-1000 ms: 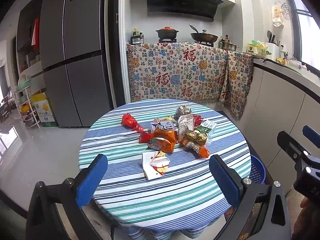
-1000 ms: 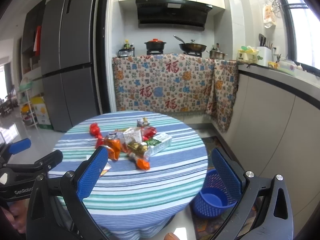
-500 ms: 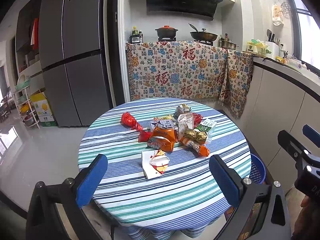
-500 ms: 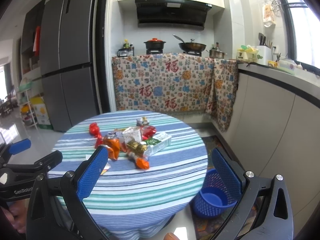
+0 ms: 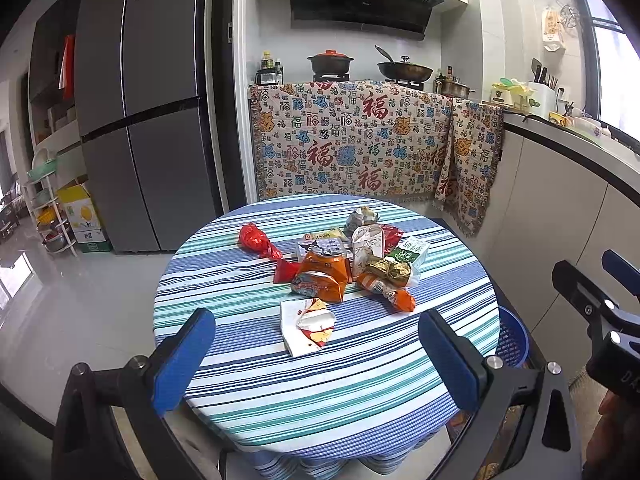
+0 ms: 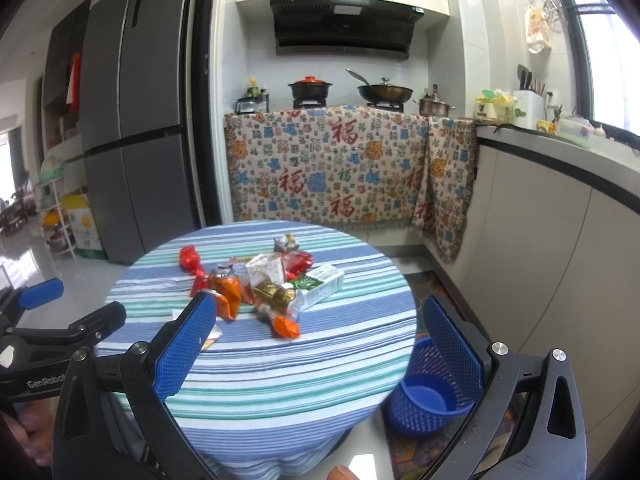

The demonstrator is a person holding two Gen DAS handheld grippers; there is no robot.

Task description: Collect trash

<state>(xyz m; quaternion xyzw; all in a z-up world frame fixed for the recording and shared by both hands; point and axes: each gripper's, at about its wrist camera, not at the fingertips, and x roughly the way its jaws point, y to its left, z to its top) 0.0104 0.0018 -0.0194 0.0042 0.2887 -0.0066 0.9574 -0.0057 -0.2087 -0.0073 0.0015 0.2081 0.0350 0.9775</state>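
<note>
Several wrappers and packets lie in a pile [image 5: 344, 264] on the round striped table [image 5: 240, 392]; the pile also shows in the right wrist view [image 6: 264, 284]. A white torn packet [image 5: 306, 326] lies nearest me, a red wrapper [image 5: 256, 240] at the far left. A blue mesh basket [image 6: 428, 396] stands on the floor right of the table. My left gripper [image 5: 320, 356] is open and empty over the table's near edge. My right gripper [image 6: 320, 344] is open and empty, short of the table.
A grey fridge [image 5: 144, 120] stands at the back left. A counter draped with patterned cloth [image 5: 360, 148] carries pots behind the table. White cabinets [image 6: 560, 248] run along the right. A rack [image 5: 44, 208] stands far left.
</note>
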